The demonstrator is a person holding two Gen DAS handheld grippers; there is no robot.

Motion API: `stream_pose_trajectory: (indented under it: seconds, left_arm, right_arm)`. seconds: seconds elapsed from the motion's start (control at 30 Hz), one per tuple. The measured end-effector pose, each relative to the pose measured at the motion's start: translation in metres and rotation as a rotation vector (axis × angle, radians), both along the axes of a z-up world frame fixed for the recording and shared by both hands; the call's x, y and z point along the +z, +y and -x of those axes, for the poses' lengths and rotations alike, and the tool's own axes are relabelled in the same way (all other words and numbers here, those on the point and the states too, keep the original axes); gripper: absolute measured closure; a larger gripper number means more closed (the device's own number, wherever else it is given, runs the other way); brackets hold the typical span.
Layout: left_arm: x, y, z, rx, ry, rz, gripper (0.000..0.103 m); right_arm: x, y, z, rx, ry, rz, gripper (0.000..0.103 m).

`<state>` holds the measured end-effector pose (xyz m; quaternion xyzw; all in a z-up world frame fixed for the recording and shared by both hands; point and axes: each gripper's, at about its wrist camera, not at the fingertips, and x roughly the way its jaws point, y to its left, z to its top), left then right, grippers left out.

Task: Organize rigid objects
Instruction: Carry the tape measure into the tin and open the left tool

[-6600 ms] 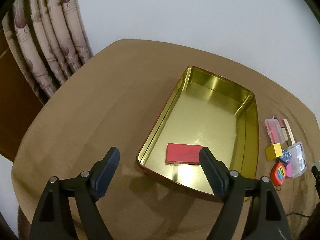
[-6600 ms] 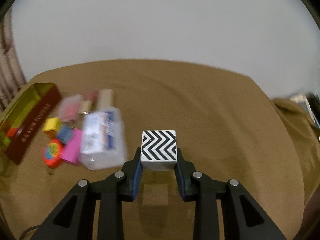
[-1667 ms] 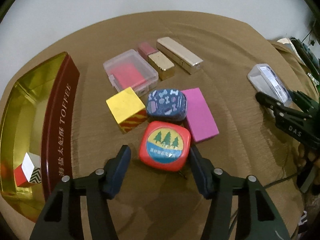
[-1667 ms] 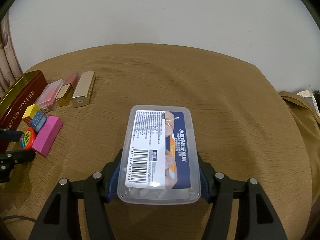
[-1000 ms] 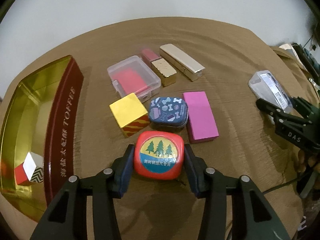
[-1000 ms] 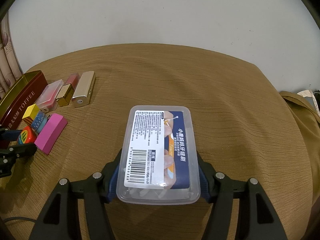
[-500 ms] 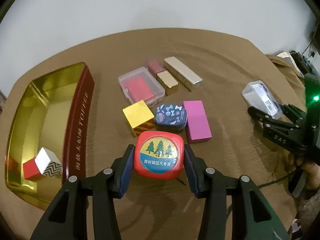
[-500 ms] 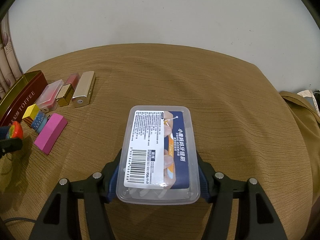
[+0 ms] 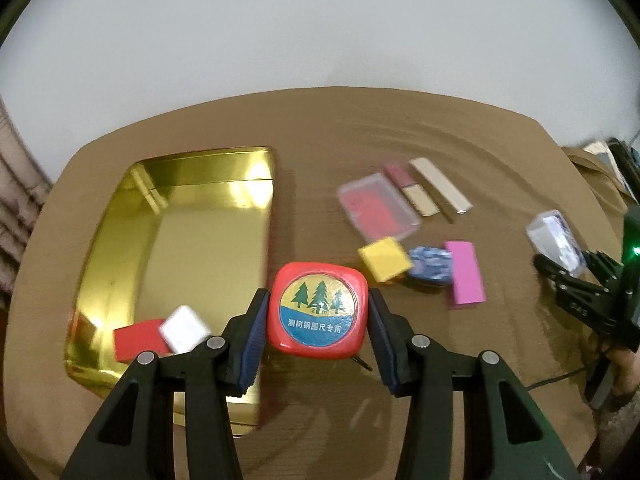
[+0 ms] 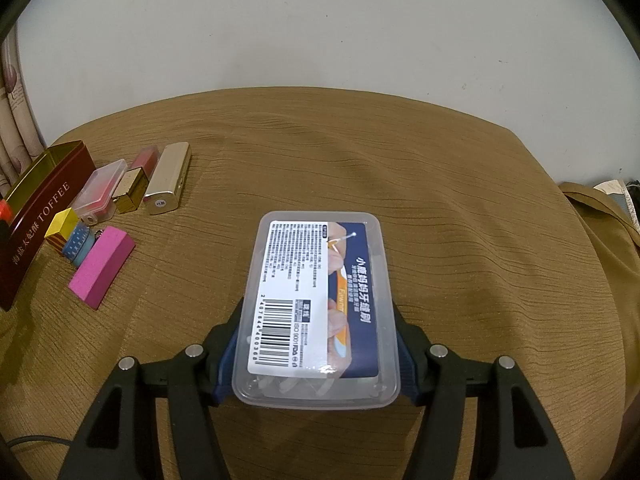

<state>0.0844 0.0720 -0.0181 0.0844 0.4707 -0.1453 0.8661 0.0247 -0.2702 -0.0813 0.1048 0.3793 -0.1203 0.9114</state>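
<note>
- Red rounded-square plastic tape measure, glossy, with a round tree-and-water label: clamped between the blue-padded jaws of the left gripper, which stand narrowly apart on its two flat sides; it is carried clear of the table, just beside the tin's near right wall.
- Gold-lined rectangular metal tin, maroon outside with "TOFFEE" lettering, open-topped and mirror-smooth inside: holds a red block and a white-topped cube in its near corner, touching each other.
- Step in hand, as judged: carry the tape measure over the tin wall and set it down on bare gold floor. Done well, it clears the rim fully, comes down flat and apart from the two pieces already there, and is let go only once low; the hard shell would slide or clatter on slick metal if dropped.
- Clear lidded plastic box, rectangular, with a printed blue-and-white label and barcode: gripped across its long sides by the right gripper, jaws wide to span it, over the cloth well apart from the tin.
- Waiting on the brown ribbed tablecloth: yellow cube, blue patterned tin, magenta slab, small clear case with red contents, pink-and-gold lipstick tube, pale gold bar.
</note>
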Motion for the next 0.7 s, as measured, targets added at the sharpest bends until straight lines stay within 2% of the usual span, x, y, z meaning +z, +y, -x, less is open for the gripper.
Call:
stream_pose_trajectory:
  seconds: [0.2, 0.7]
  left_arm:
    - [-0.003, 0.031, -0.009, 0.062, -0.001, -0.026, 0.059]
    - [-0.023, 0.094, -0.023, 0.213, 0.036, -0.002, 0.059]
  right_arm:
    - [0.000, 0.000, 0.000, 0.000, 0.000, 0.000, 0.039]
    - [0.001, 0.000, 0.000, -0.001, 0.001, 0.003, 0.039]
